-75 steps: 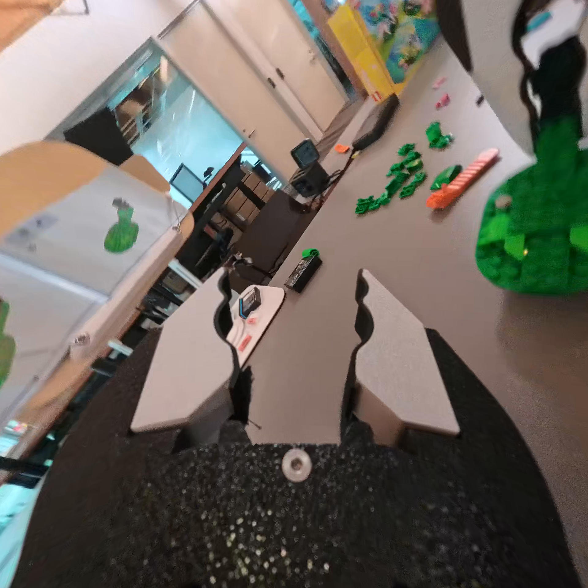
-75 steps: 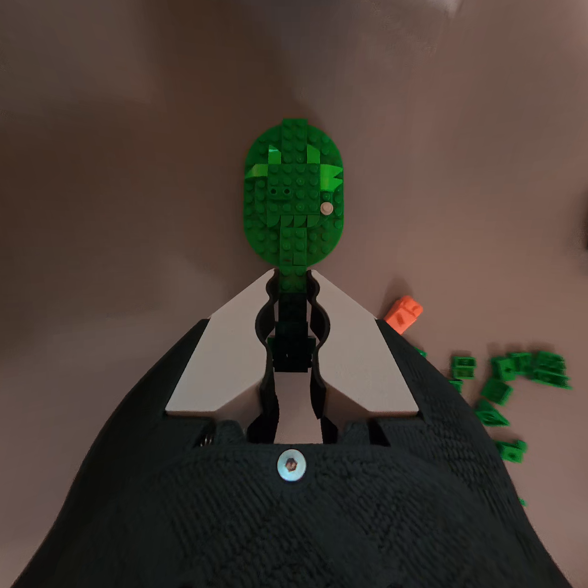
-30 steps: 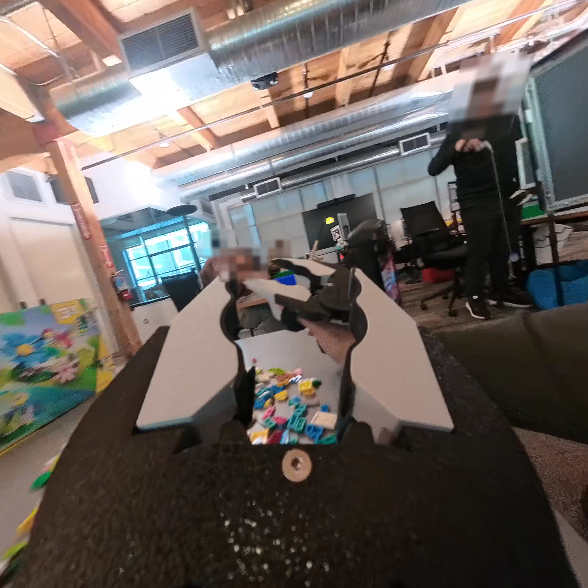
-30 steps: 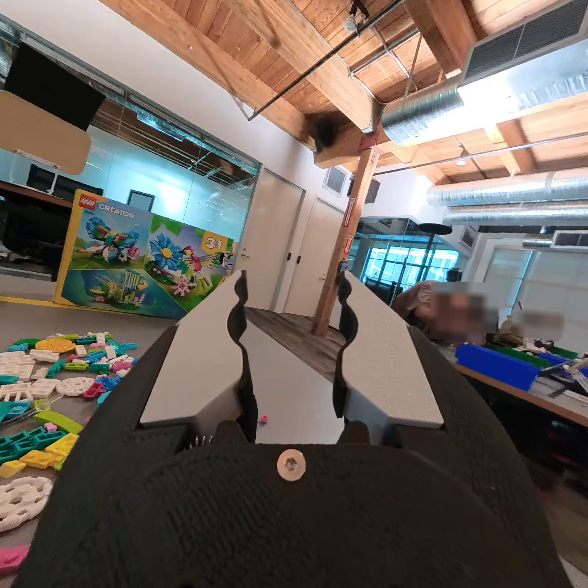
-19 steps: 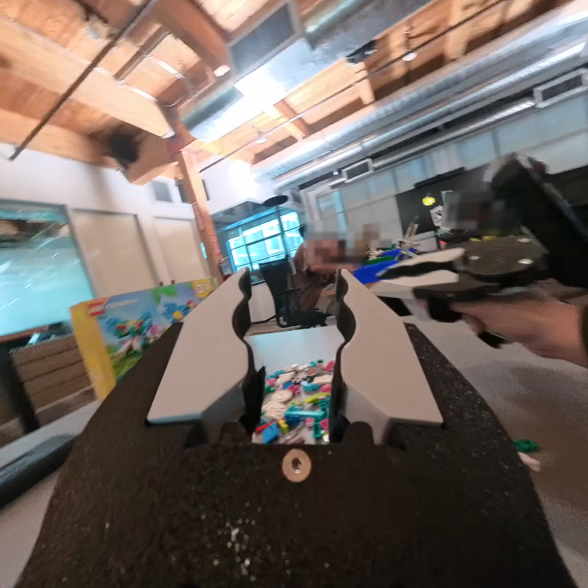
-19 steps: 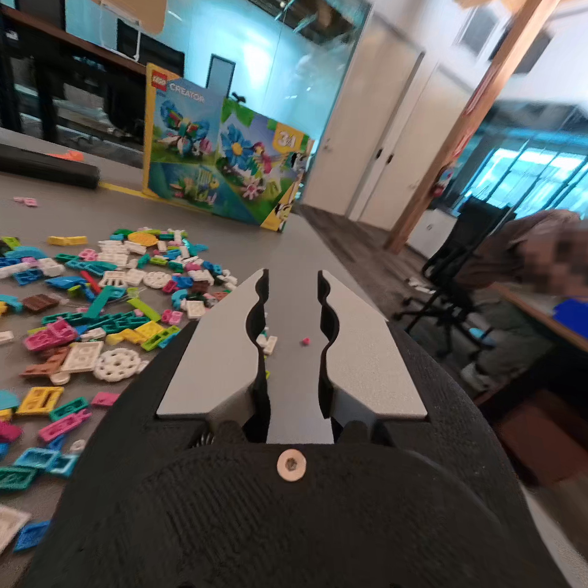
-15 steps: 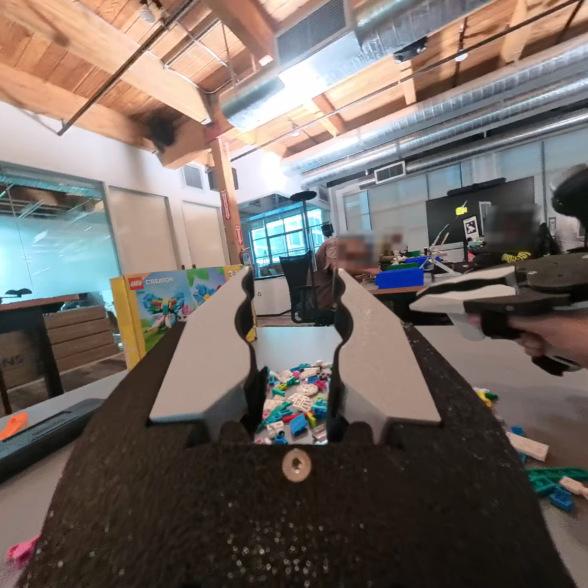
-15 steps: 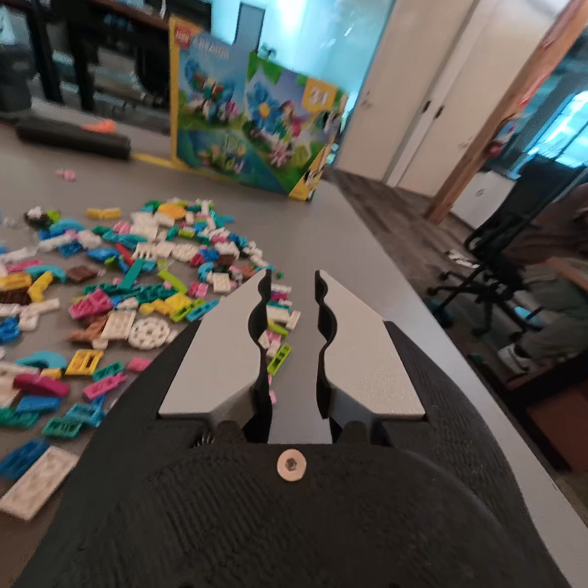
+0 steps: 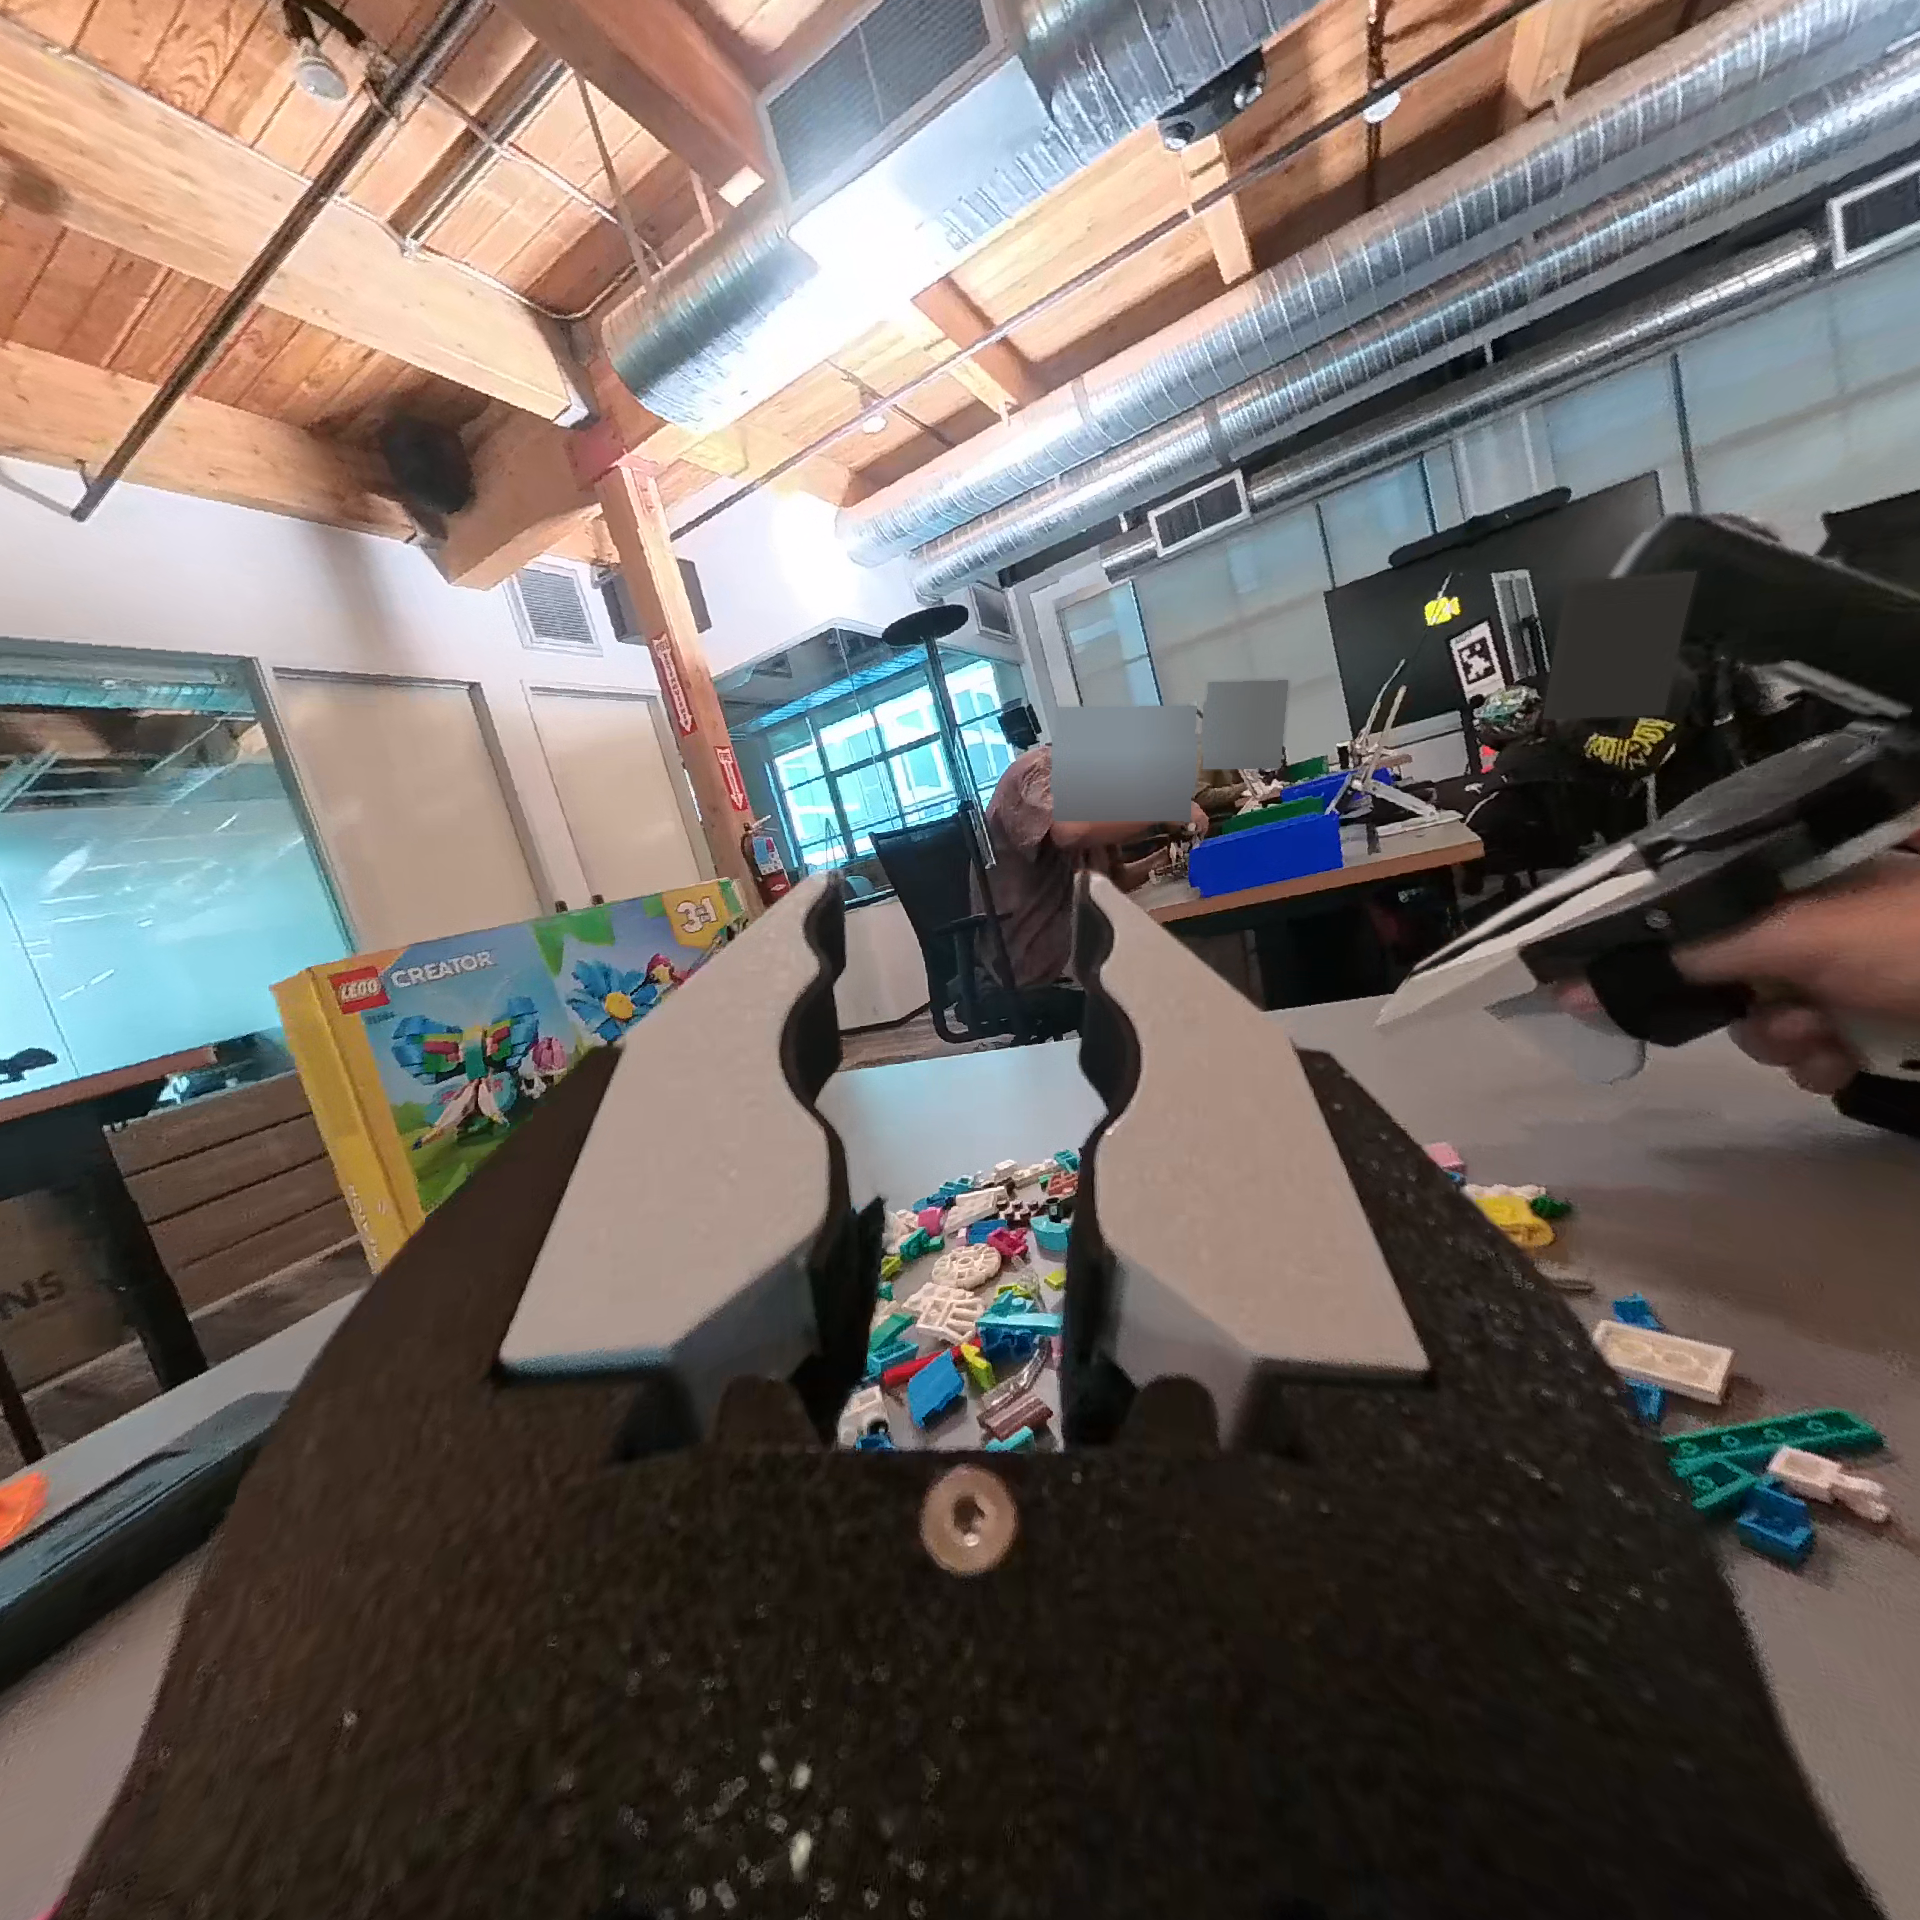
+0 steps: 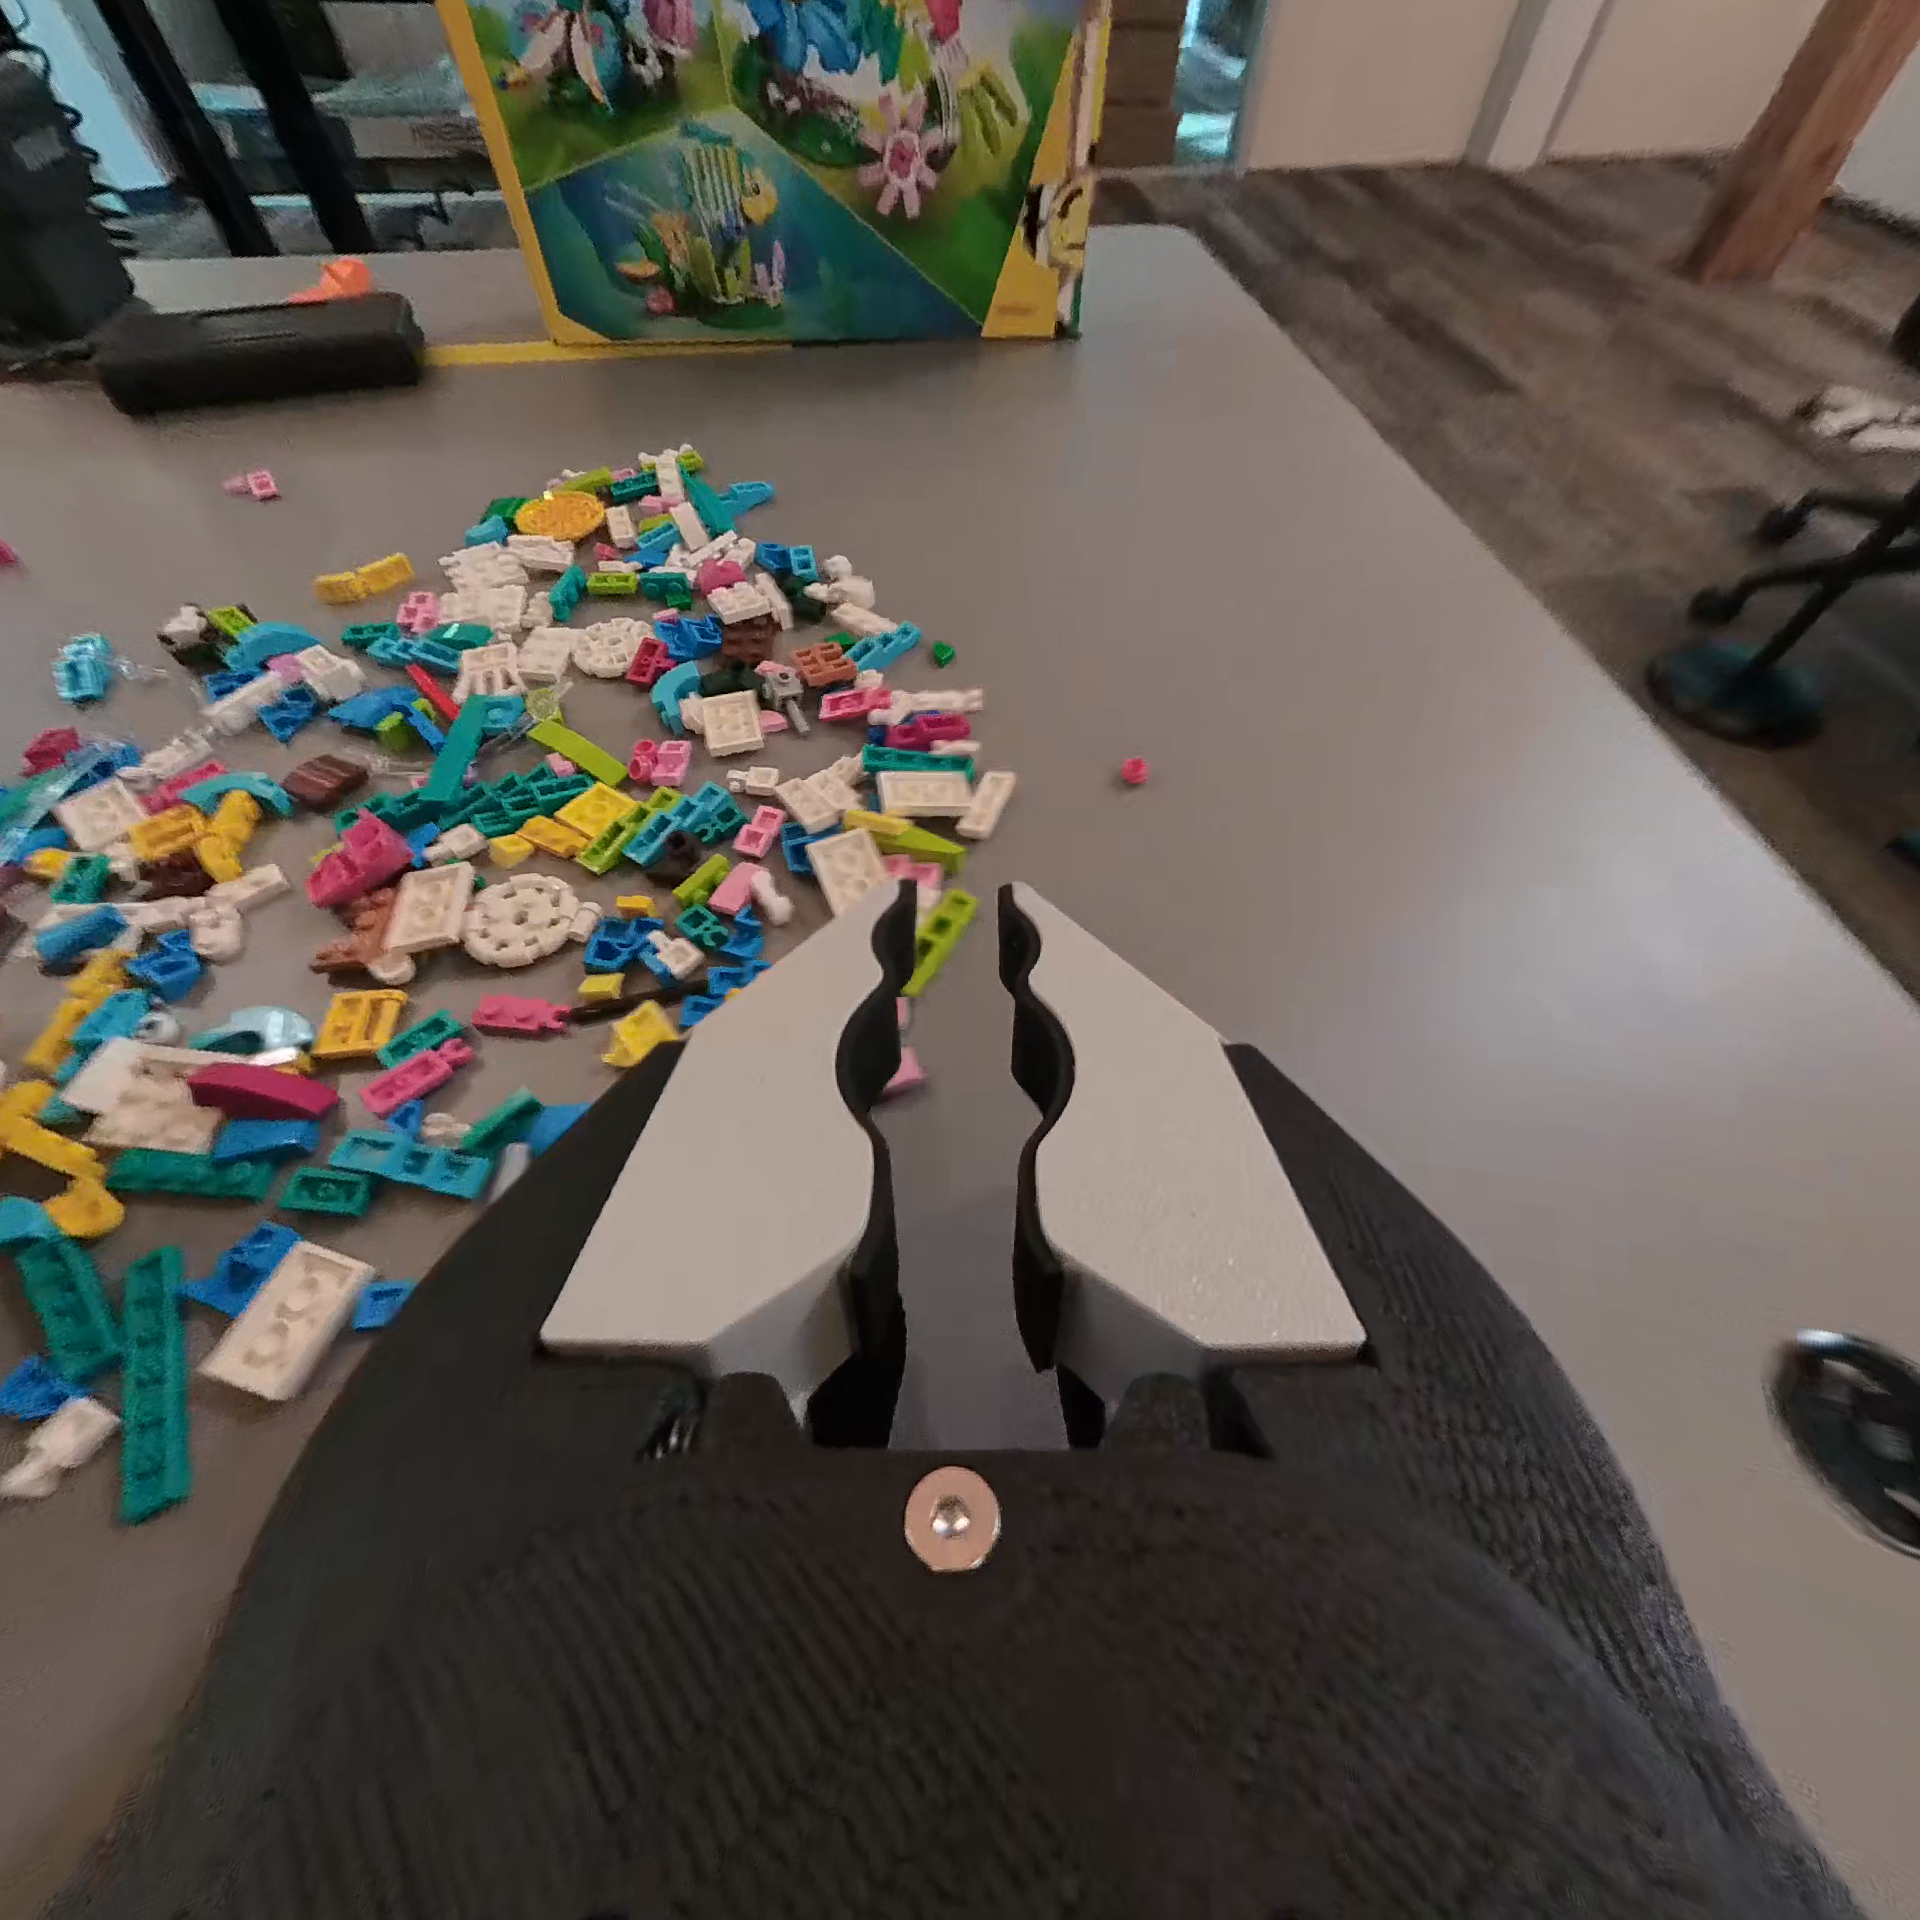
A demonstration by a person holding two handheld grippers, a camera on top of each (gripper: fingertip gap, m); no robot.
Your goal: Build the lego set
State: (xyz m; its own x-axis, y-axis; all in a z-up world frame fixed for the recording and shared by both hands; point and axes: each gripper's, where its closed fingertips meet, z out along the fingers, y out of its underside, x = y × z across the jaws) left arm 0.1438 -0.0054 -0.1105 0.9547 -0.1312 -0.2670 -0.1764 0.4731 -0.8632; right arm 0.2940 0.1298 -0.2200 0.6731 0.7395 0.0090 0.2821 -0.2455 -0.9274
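A pile of loose lego pieces (image 10: 520, 810) in white, teal, blue, pink and yellow lies on the grey table (image 10: 1299, 831). My right gripper (image 10: 954, 899) points down at the pile's right edge. Its jaws stand a narrow gap apart and hold nothing. A lime green plate (image 10: 940, 940) lies on the table just beyond its tips. My left gripper (image 9: 961, 894) is open and empty, held low over the table, with the pile (image 9: 977, 1278) showing between its fingers. The right gripper (image 9: 1507, 966) also shows at the right of the left wrist view, in a hand.
The lego set box (image 10: 790, 156) stands at the far end of the table, also in the left wrist view (image 9: 499, 1039). A black case (image 10: 260, 348) lies left of it. A single pink stud (image 10: 1132, 771) lies apart. The table edge (image 10: 1558, 582) runs along the right. People sit at desks beyond. The tips of one gripper are about 25 cm away from the tips of the other. The lime green plate (image 10: 940, 940) lies around 5 cm away from my right fingertips.
My right gripper tipped down from facing the room to facing the pile, and its jaws narrowed. My left gripper swung round to face the pile and box.
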